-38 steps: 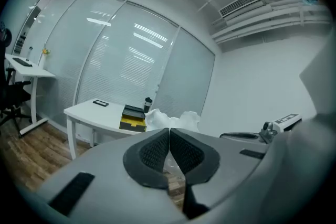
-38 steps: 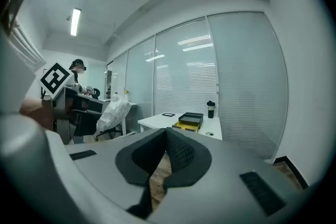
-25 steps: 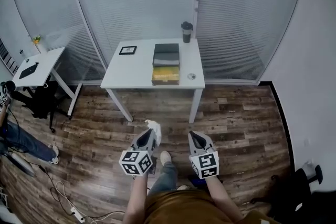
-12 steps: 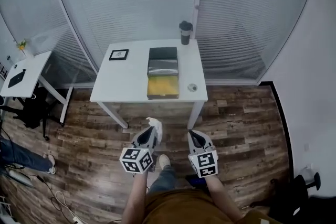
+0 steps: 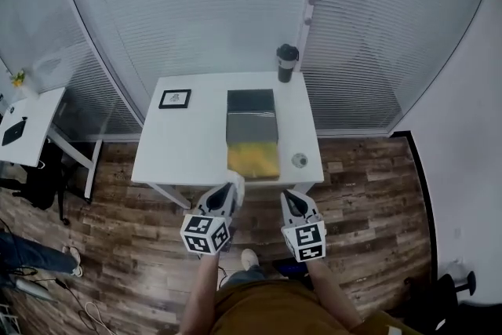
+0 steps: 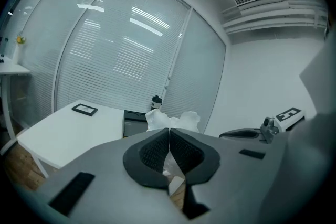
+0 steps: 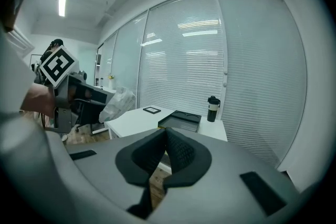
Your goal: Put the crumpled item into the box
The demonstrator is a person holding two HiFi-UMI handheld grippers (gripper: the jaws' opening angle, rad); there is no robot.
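We held our left hand-held gripper (image 5: 228, 198) clenched on the crumpled white item (image 5: 234, 186) near the front edge of the bench (image 5: 184, 149) carrying the open box (image 5: 252, 133), our right hand-held gripper (image 5: 289, 200) clenched on nothing.

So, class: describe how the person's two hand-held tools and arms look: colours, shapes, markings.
The left tool and right tool are matching grey wedges tapering to dark tips. Each carries a white cube with black square markers. Their pads are black and ribbed. The person wears a brown top.
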